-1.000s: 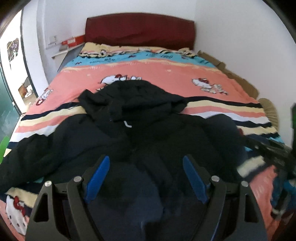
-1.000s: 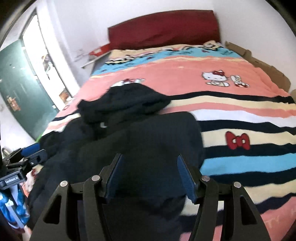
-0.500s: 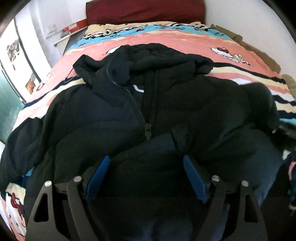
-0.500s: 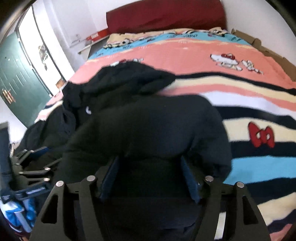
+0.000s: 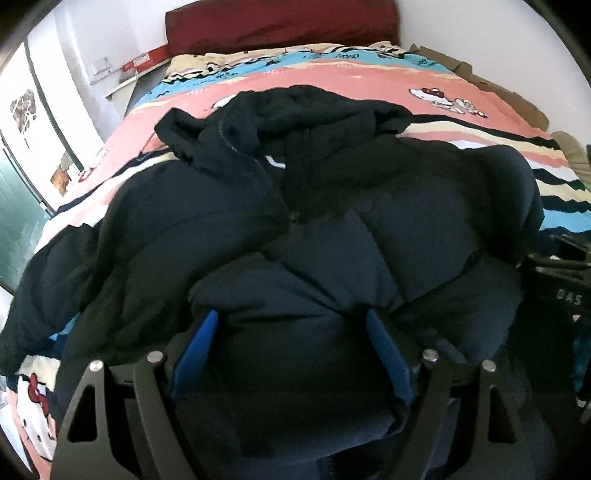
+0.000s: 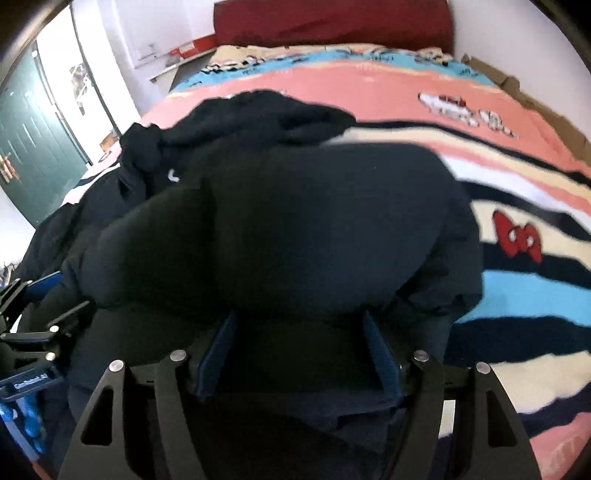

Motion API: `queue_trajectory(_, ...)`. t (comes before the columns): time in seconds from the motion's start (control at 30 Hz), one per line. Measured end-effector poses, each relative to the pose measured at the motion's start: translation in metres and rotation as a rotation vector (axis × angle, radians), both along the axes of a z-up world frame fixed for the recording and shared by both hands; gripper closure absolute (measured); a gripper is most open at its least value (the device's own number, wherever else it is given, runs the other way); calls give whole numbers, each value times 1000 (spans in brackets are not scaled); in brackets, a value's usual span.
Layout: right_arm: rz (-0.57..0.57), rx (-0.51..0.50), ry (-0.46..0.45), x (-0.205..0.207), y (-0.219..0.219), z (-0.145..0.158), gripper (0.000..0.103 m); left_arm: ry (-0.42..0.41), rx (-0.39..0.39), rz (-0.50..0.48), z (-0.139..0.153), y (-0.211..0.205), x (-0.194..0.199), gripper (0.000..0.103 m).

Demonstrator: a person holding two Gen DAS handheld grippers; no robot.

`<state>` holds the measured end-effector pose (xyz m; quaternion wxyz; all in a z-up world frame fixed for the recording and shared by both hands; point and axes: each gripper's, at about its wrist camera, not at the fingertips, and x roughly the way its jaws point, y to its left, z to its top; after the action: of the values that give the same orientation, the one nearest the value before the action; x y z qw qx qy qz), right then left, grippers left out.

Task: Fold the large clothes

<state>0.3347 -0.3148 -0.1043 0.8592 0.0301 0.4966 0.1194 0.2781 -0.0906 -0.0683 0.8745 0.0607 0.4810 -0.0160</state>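
Note:
A large dark navy hooded puffer jacket (image 5: 332,229) lies front up on the bed, hood toward the headboard, zipper partly open. Its lower part bulges up between my left gripper's (image 5: 291,347) wide-apart blue pads (image 5: 195,347). In the right wrist view the jacket's right side (image 6: 288,236) is bunched high between my right gripper's (image 6: 299,350) wide-apart pads. Both grippers are open, with fabric lying between the fingers. The left sleeve trails to the bed's left edge.
The bed has a striped pink, blue and cream cartoon blanket (image 5: 369,85) and a dark red headboard (image 5: 280,22). A wall is on the right, a green door (image 6: 33,122) and a shelf on the left. Each gripper shows at the other view's edge.
Both grippers have moved forward and down into the jacket's lower part. The fabric has bunched up and pushed toward the hood, now filling the space between the fingers.

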Motion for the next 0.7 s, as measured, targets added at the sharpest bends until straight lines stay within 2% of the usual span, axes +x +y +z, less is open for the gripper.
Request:
queue_trajectory(0.2, -7, -17, 43, 2, -1, -16, 34, 13, 11, 9, -8, 0, -1, 20)
queue_trajectory(0.3, -16, -72, 66, -5, 7, 0, 35, 15, -9, 21, 1, 4, -4, 21)
queue_trajectory(0.4, -4, -51, 5, -23, 10, 24, 35, -21, -23, 30, 12, 7, -17, 21)
queue_trajectory(0.47, 1, -28, -10, -34, 12, 30, 35, 19, -9, 31, 5, 5, -17, 21)
queue_trajectory(0.53, -7, -52, 50, -37, 15, 19, 34, 52, -16, 15, 2, 4, -16, 21)
queue_trajectory(0.6, -19, -68, 84, -39, 16, 12, 33, 31, -36, 5, 10, 7, -22, 21)
queue_trajectory(0.7, -55, -60, 91, -44, 12, 20, 33, -12, -66, 1, 29, 17, -36, 21)
